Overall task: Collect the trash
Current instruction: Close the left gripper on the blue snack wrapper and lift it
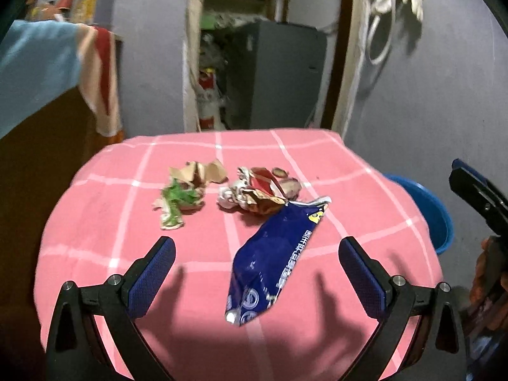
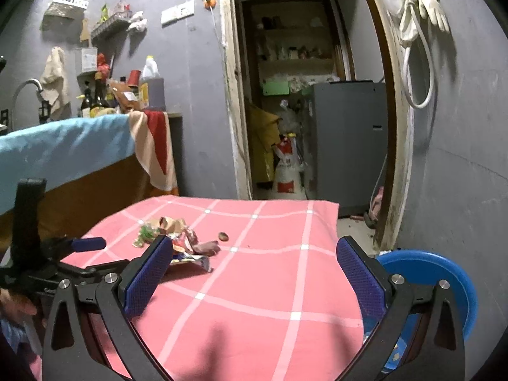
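On the table (image 1: 365, 165) under its pink checked cloth lie 4 pieces of trash: 1 blue snack bag (image 1: 273, 260) toward the near edge, 1 red-and-white crumpled wrapper (image 1: 257, 193) at the middle, 1 brown paper scrap (image 1: 200, 174) and 1 green-printed wrapper (image 1: 176, 201) toward the left edge. 1 blue bucket (image 1: 428, 209) stands beside the right edge. 2 grippers are in view.

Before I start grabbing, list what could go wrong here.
1. The blue wrapper lies flat on the soft pink cloth; the open left gripper may pinch cloth too.
2. The blue bin sits below the table's right edge, so light scraps may miss it.
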The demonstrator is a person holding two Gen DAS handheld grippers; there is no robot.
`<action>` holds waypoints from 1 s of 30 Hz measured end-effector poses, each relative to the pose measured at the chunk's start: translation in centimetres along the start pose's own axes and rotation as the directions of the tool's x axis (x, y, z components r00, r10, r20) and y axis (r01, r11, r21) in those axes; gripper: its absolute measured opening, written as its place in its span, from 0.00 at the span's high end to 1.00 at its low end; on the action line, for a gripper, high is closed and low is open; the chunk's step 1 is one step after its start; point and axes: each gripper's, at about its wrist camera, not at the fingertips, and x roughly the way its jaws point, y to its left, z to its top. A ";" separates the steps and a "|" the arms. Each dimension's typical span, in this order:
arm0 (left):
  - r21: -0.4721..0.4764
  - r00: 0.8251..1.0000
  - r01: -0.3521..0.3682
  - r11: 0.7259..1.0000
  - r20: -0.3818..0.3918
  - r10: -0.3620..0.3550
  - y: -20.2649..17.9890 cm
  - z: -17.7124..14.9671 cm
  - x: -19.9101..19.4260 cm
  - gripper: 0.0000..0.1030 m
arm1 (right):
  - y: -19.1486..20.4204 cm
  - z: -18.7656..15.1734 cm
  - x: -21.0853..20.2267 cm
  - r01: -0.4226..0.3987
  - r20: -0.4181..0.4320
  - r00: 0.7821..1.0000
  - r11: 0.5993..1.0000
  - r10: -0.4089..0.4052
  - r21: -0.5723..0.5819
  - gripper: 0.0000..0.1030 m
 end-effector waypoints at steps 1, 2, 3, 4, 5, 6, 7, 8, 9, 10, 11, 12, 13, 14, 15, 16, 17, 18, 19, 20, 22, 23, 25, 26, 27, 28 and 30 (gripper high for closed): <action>0.008 1.000 0.003 1.000 -0.020 -0.002 0.0 0.1 0.5 0.02 | -0.1 -0.1 0.2 0.003 -0.008 1.000 1.000 -0.003 0.002 0.00; 0.015 0.999 0.007 1.000 -0.043 -0.006 0.0 0.2 1.0 0.03 | -0.2 -0.1 0.4 0.005 -0.015 1.000 1.000 -0.005 0.003 0.00; 0.017 0.998 0.008 1.000 -0.056 -0.007 0.2 0.2 1.4 0.03 | -0.3 -0.1 0.5 0.006 -0.020 1.000 1.000 -0.006 0.004 0.00; 0.017 0.998 0.009 1.000 -0.064 -0.008 0.3 0.2 1.7 0.03 | -0.4 -0.1 0.7 0.008 -0.028 1.000 1.000 -0.007 0.004 0.00; 0.014 0.997 0.013 1.000 -0.074 -0.012 0.4 0.2 1.9 0.05 | -0.5 -0.2 0.9 0.009 -0.035 0.999 1.000 -0.009 0.003 0.00; 0.010 0.996 0.019 1.000 -0.086 -0.018 0.5 0.3 2.1 0.10 | -0.5 -0.2 1.0 0.010 -0.042 0.999 1.000 -0.010 0.002 0.00; 0.006 0.995 0.026 1.000 -0.098 -0.025 0.7 0.3 2.4 0.14 | -0.5 -0.3 1.2 0.009 -0.051 0.999 1.000 -0.009 0.001 0.00; 0.003 0.993 0.032 0.999 -0.113 -0.031 0.8 0.3 2.8 0.25 | -0.5 -0.3 1.4 0.008 -0.061 0.998 1.000 -0.008 -0.001 0.00; -0.001 0.991 0.036 0.999 -0.131 -0.035 0.8 0.3 3.1 0.38 | -0.5 -0.3 1.7 0.005 -0.074 0.997 1.000 -0.005 -0.002 0.00; -0.006 0.987 0.040 0.999 -0.153 -0.041 0.9 0.4 3.5 0.44 | -0.4 -0.3 2.1 0.000 -0.091 0.996 1.000 -0.001 -0.004 0.00; -0.012 0.984 0.049 0.999 -0.169 -0.050 1.0 0.4 3.7 0.54 | -0.4 -0.3 2.5 -0.005 -0.107 0.994 1.000 0.004 -0.005 0.00; -0.014 0.985 0.050 0.999 -0.166 -0.051 1.0 0.3 3.7 0.58 | -0.3 -0.4 2.8 -0.010 -0.118 0.993 1.000 0.009 -0.005 0.00; -0.014 0.986 0.050 0.999 -0.161 -0.052 1.1 0.3 3.5 0.61 | -0.2 -0.4 3.2 -0.018 -0.133 0.991 1.000 0.017 -0.005 0.00; -0.016 0.985 0.056 0.998 -0.163 -0.058 1.1 0.2 3.4 0.68 | -0.1 -0.4 3.5 -0.026 -0.146 0.989 1.000 0.025 -0.006 0.00; -0.020 0.984 0.061 0.998 -0.164 -0.064 1.2 0.2 3.3 0.71 | 0.1 -0.4 3.8 -0.035 -0.158 0.987 0.999 0.033 -0.008 0.00; -0.032 0.984 0.067 0.997 -0.162 -0.071 1.4 0.1 3.0 0.72 | 0.3 -0.4 4.1 -0.041 -0.167 0.985 0.999 0.038 -0.011 0.00; -0.045 0.984 0.068 0.997 -0.160 -0.074 1.4 0.0 2.8 0.73 | 0.4 -0.4 4.5 -0.048 -0.178 0.983 0.999 0.044 -0.014 0.00; -0.061 0.984 0.066 0.996 -0.160 -0.075 1.7 -0.2 2.5 0.82 | 0.7 -0.4 4.8 -0.056 -0.189 0.981 0.998 0.052 -0.017 0.00; -0.076 0.984 0.061 0.995 -0.164 -0.073 1.8 -0.2 2.4 0.85 | 0.8 -0.4 5.1 -0.064 -0.198 0.978 0.998 0.059 -0.019 0.00; -0.089 0.983 0.057 0.994 -0.167 -0.071 2.1 -0.4 2.2 0.89 | 1.0 -0.4 5.4 -0.073 -0.210 0.975 0.997 0.067 -0.022 0.00; -0.134 0.984 0.051 0.990 -0.160 -0.072 2.7 -0.8 1.6 0.90 | 1.4 -0.4 6.0 -0.086 -0.230 0.970 0.996 0.078 -0.026 0.00; -0.156 0.985 0.057 0.986 -0.151 -0.081 3.1 -1.0 1.2 0.90 | 1.5 -0.3 6.3 -0.092 -0.242 0.967 0.995 0.082 -0.028 0.00; -0.193 0.987 0.056 0.979 -0.137 -0.084 3.7 -1.3 0.4 0.90 | 1.9 -0.4 7.0 -0.099 -0.266 0.960 0.994 0.086 -0.035 0.00; -0.207 0.988 0.049 0.977 -0.133 -0.077 4.0 -1.3 0.0 0.90 | 2.1 -0.4 7.3 -0.102 -0.273 0.958 0.994 0.088 -0.038 0.00; -0.226 0.990 0.036 0.973 -0.127 -0.066 4.3 -1.4 -0.3 0.90 | 2.3 -0.4 7.6 -0.109 -0.283 0.955 0.993 0.093 -0.042 0.00; -0.245 0.991 0.028 0.969 -0.121 -0.060 4.7 -1.5 -0.6 0.90 | 2.6 -0.4 7.9 -0.120 -0.294 0.950 0.992 0.102 -0.045 0.00; -0.288 0.992 0.017 0.957 -0.116 -0.053 5.3 -1.6 -1.1 0.90 | 3.2 -0.3 8.6 -0.145 -0.313 0.942 0.988 0.123 -0.047 0.00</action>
